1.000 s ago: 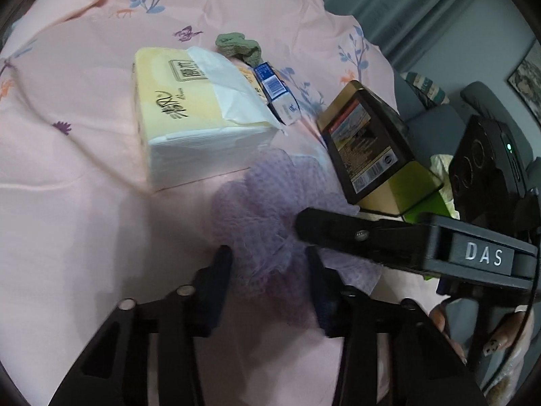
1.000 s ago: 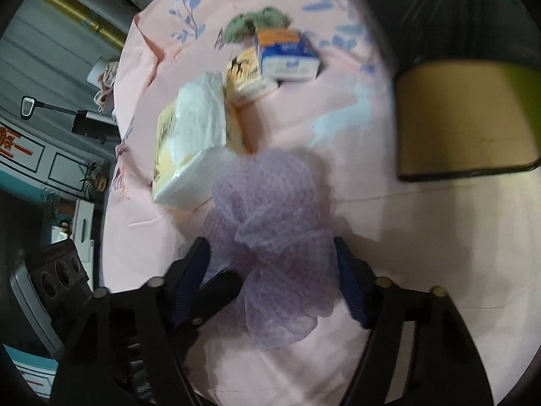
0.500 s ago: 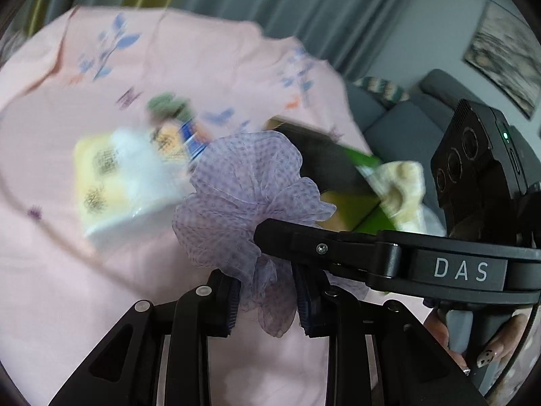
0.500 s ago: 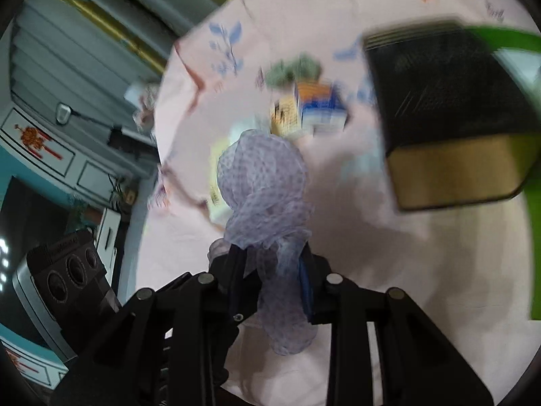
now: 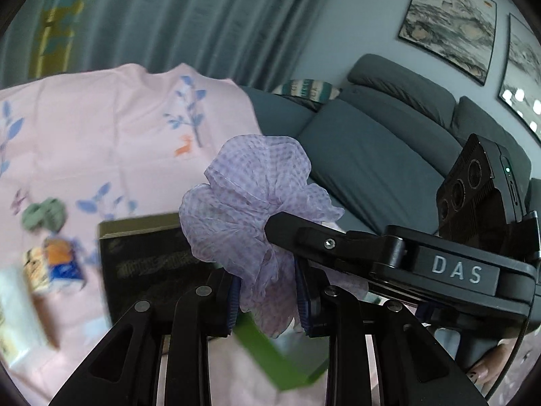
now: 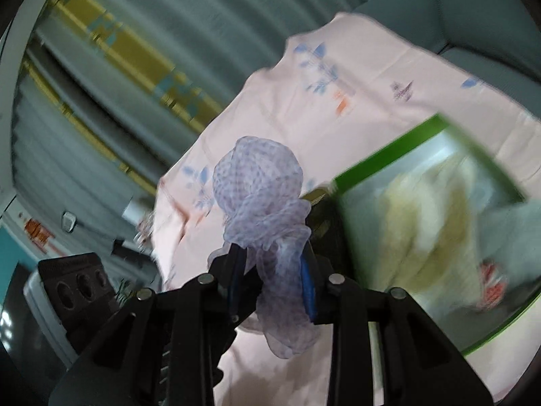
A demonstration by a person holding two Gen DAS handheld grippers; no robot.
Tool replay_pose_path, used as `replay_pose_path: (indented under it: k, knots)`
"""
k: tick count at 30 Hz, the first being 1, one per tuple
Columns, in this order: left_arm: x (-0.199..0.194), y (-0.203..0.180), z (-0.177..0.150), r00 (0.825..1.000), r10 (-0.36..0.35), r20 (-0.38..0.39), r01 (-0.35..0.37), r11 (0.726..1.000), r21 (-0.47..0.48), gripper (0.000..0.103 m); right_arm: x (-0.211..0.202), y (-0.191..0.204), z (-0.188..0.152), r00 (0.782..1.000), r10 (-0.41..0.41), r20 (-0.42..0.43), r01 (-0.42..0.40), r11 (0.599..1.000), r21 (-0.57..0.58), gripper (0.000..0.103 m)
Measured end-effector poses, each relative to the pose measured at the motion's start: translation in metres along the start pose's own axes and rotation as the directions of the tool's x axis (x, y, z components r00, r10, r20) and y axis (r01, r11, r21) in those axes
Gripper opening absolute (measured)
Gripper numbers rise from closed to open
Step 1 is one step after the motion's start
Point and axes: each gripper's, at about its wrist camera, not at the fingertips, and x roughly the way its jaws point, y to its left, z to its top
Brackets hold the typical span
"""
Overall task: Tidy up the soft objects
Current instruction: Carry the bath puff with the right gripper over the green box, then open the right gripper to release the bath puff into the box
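The left gripper [image 5: 267, 299] and right gripper [image 6: 272, 279] both clamp the lilac scrunchie [image 5: 257, 203], holding it in the air above the pink cloth [image 5: 101, 135], beside a green-rimmed box [image 6: 382, 159] of soft items and a dark tin [image 5: 145, 257].

I'm working in a home living room: grey sofa [image 5: 372, 155] at right, framed paintings [image 5: 446, 23] upper right, long curtains [image 5: 189, 17] across the top.
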Motion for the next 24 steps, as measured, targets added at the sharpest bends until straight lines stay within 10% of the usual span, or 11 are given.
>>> replay_pose_path:
  k: [19,24]
  knots:
    - [0.123,0.004,0.008,0.976,0.116,-0.184,-0.115,0.993,0.016,0.028,0.040,-0.085,0.038,0.979,-0.200,0.023,0.196,0.971,0.138,0.030]
    - [0.123,0.006,0.008,0.969,0.130,-0.208,-0.134,0.991,-0.006,0.062,0.034,-0.087,0.038,0.977,-0.210,0.039,0.202,0.967,0.153,0.044]
